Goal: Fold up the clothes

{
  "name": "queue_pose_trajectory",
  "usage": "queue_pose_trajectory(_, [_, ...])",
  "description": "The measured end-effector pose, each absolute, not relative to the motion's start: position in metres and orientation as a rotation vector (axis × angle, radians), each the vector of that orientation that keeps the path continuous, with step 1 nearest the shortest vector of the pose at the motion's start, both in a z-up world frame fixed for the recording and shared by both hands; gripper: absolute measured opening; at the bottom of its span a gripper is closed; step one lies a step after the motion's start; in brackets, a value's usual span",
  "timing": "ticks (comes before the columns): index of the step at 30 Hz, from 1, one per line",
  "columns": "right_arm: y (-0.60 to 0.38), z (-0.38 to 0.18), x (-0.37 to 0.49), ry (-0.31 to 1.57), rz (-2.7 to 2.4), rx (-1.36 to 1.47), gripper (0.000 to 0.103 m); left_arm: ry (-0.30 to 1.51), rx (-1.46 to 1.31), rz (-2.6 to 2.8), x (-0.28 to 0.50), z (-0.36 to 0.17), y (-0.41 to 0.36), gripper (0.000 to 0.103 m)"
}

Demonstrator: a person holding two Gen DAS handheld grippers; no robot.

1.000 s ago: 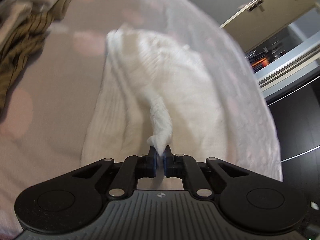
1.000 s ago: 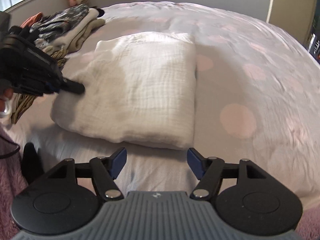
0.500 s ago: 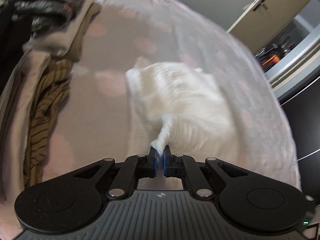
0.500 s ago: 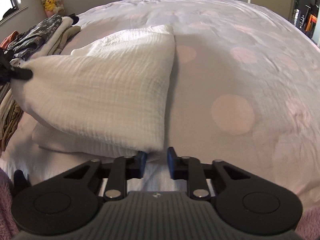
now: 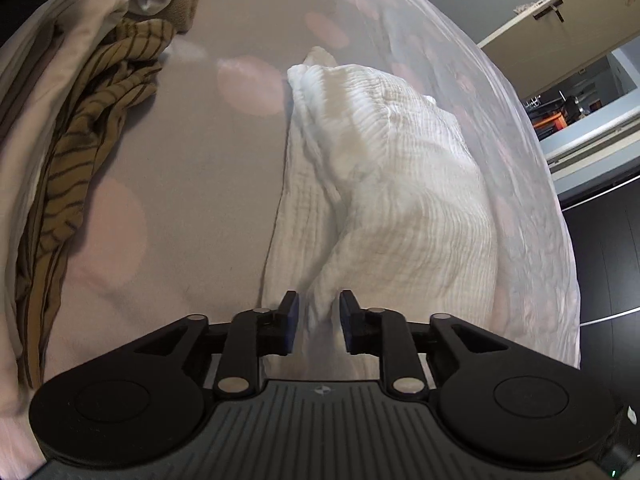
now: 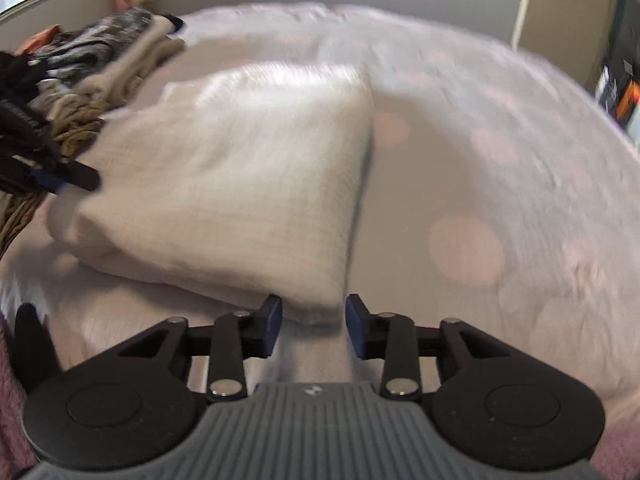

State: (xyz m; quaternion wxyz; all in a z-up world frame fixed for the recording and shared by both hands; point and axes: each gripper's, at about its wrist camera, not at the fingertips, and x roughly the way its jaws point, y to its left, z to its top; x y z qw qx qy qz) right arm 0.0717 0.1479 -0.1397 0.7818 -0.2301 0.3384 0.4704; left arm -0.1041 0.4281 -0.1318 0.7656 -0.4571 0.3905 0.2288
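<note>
My left gripper [image 5: 318, 322] and right gripper [image 6: 312, 326] are both opening, with corners of the folded white crinkled muslin cloth [image 5: 396, 208] still loosely between their pads. I worry the released top layer slumps sideways, spoiling the fold.

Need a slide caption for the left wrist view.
Left gripper opening around the folded white cloth on a dotted bedspread.
</note>
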Motion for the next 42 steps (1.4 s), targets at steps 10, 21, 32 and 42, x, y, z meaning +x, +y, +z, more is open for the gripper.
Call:
queue_pose_trajectory(10, [0.157,-0.131,0.010,0.386,1.265,-0.720,0.044,0.912,-0.977,0.459,-0.088,-0.139,0.416,0.021])
queue_pose_trajectory(21, [0.197,-0.154,-0.039,0.074,1.343,-1.075,0.045,0.905,-0.998,0.432,-0.090,-0.143,0.417,0.022])
queue_pose_trajectory(32, [0.223,-0.169,-0.060,-0.161,1.361,-1.231,0.048,0.875,-1.038,0.399,-0.094,-0.145,0.420,0.022])
queue_pose_trajectory(42, [0.227,-0.168,-0.062,-0.158,1.379,-1.261,0.019,0.824,-1.075,0.406,-0.100,-0.143,0.424,0.036])
